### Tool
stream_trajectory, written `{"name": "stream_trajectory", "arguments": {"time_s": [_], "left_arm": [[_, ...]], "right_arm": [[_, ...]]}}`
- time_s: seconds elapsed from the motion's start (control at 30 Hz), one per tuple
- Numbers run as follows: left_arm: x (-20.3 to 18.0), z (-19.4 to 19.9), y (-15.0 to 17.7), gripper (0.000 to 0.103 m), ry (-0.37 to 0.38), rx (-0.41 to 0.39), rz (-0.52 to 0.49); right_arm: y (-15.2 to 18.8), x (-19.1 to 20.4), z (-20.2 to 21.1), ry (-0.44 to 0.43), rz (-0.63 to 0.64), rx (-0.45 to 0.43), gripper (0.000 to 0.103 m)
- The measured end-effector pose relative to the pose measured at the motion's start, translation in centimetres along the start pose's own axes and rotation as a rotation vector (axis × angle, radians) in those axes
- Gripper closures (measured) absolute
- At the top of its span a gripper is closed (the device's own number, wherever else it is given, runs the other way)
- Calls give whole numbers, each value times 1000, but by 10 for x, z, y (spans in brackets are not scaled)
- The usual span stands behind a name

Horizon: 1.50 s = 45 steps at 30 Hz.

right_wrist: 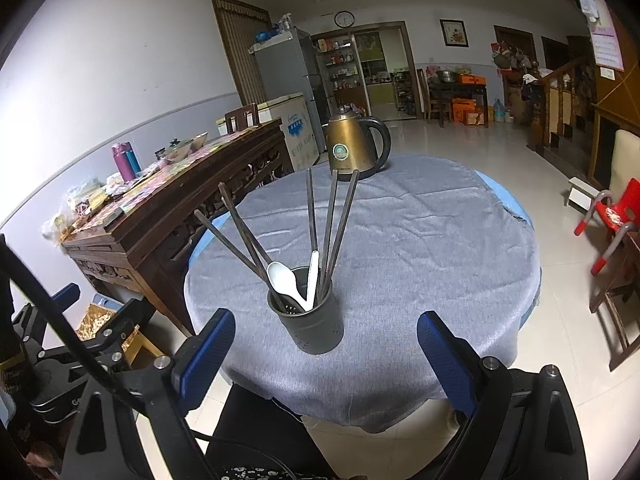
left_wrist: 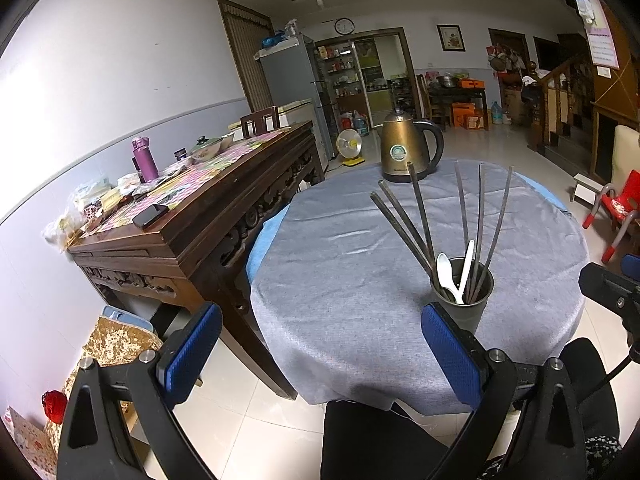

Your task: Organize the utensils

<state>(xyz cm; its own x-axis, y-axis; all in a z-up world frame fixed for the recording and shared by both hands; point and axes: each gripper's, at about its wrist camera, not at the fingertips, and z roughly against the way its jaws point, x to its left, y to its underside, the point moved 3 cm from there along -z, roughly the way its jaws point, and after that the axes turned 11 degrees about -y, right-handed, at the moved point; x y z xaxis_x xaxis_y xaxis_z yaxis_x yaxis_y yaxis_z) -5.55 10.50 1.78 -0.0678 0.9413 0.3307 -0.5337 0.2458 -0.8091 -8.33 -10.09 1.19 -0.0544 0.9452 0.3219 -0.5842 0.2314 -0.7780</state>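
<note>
A dark perforated utensil holder (right_wrist: 311,322) (left_wrist: 464,300) stands upright near the front edge of the round table with a grey cloth (right_wrist: 420,248) (left_wrist: 340,264). Several dark chopsticks (right_wrist: 332,220) (left_wrist: 420,212) fan out of it, together with two white plastic spoons (right_wrist: 282,278) (left_wrist: 445,270). My left gripper (left_wrist: 320,354) is open, held back from the table edge, the holder just beyond its right finger (left_wrist: 450,354). My right gripper (right_wrist: 320,356) is open too, the holder standing just ahead between its blue pads (right_wrist: 442,360). Nothing is held.
A brass-coloured electric kettle (right_wrist: 352,146) (left_wrist: 404,152) sits at the table's far edge. A carved wooden side table (left_wrist: 208,204) cluttered with bottles and packets stands to the left. A red child's chair (right_wrist: 612,216) is at right. The person's dark-clothed legs (left_wrist: 380,440) are below.
</note>
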Motion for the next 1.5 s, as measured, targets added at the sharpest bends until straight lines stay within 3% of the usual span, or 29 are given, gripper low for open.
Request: {"name": "stream_trajectory", "arguments": {"time_s": [0.97,1.13,1.3,1.5], "left_arm": [[-3,-5,1,3,3,20,-9],[-8,-24,-1,3,43,54,-11],[-13,-54,-8,3,25,102,-11],[-11,-52,-11,3,7,85,1]], "right_arm": [[-1,0,0,-6,-4,-5,9],[0,-5,-3,-25,-19,-6,9],[-8,-22,-12,-66,-45,-47,9],[-14,-45,-21,-117,-140,-66,19]]}}
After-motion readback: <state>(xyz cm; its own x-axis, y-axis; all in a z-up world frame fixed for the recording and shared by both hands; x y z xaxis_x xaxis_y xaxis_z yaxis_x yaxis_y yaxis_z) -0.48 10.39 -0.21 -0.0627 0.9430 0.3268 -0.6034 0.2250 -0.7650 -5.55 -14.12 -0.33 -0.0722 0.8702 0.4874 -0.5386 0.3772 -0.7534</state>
